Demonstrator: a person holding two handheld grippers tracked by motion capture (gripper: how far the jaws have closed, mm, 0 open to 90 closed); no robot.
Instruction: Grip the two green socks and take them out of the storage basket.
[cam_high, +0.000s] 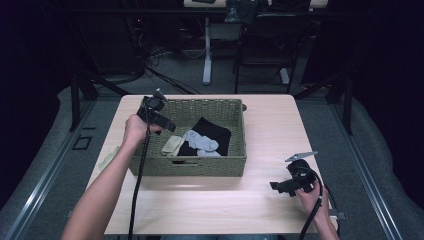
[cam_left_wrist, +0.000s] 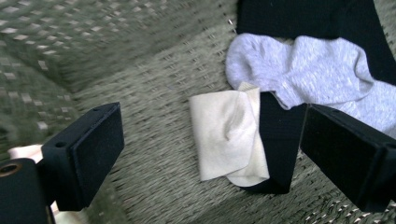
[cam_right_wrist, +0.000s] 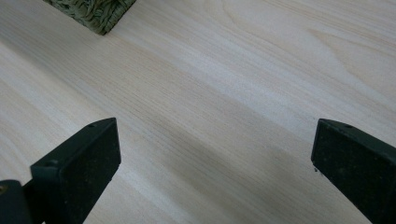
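Left gripper (cam_left_wrist: 210, 154) wide open over the basket (cam_high: 150, 167), cream sock (cam_left_wrist: 224, 135) between its jaws, grey sock (cam_left_wrist: 303, 70) beyond it, right gripper (cam_right_wrist: 215, 172) wide open above bare table (cam_right_wrist: 224, 93), basket corner far ahead

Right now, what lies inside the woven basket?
Inside the woven basket lie a cream sock, a light grey sock and a black cloth. The black cloth runs under both socks; whatever they cover stays hidden. The left gripper hangs open above them.
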